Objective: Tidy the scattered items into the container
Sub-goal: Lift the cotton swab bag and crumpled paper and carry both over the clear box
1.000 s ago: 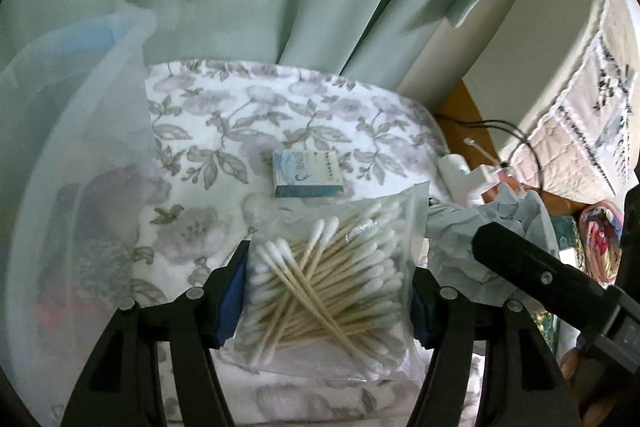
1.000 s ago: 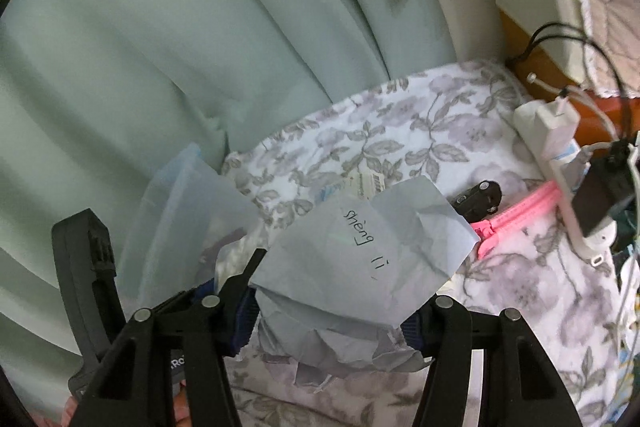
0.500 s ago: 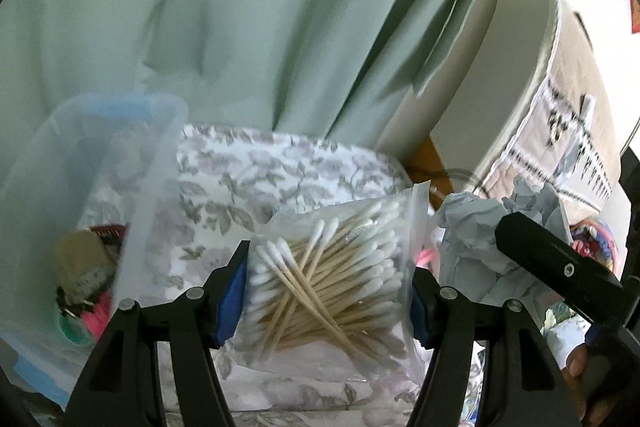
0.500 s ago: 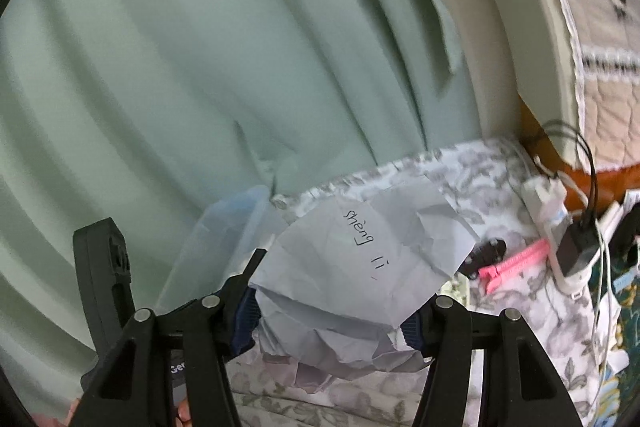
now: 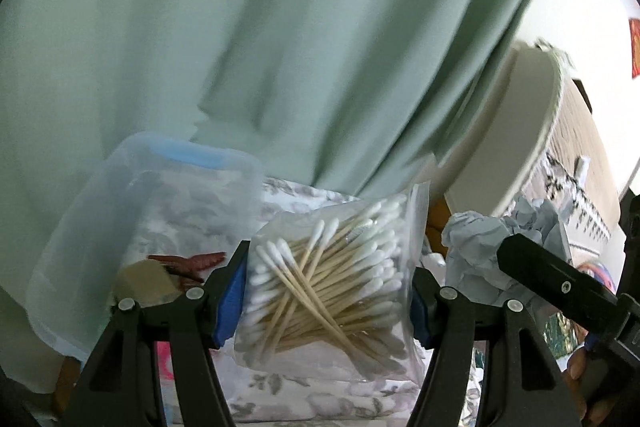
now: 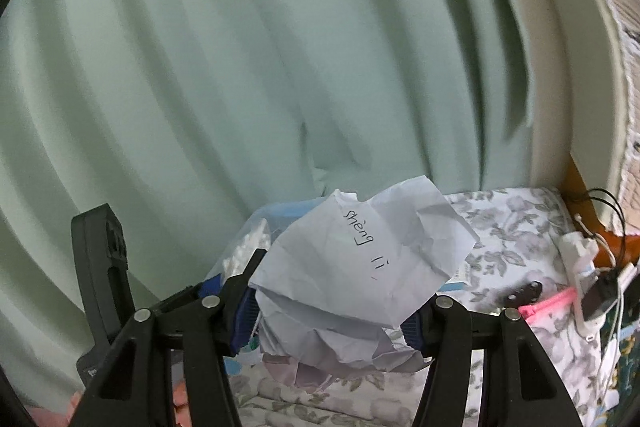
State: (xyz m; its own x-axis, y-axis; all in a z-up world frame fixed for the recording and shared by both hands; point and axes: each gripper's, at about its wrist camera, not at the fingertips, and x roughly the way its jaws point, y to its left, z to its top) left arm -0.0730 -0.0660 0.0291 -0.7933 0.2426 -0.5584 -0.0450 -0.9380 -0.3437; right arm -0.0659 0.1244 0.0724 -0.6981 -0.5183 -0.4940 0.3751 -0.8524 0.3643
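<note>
Left gripper [image 5: 328,301] jaws clamp the cotton swab bag [image 5: 332,291], held aloft just right of the clear container [image 5: 80,239]. Right gripper [image 6: 332,311] jaws pinch the crumpled paper [image 6: 360,267], beside the container too. Both light, soft; bag film looks slippery, so grip mid-body.

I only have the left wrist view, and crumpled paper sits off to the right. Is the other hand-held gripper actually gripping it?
Observer: Yes. The right hand-held gripper is shut on the crumpled white paper, with a pad on each side.
Operator: Any writing on it?
Observer: Black handwritten letters, roughly "sheng li".
Operator: Anything loose beyond it?
Observer: A flat pink plastic item and a small black clip lie on the grey floral cloth.
</note>
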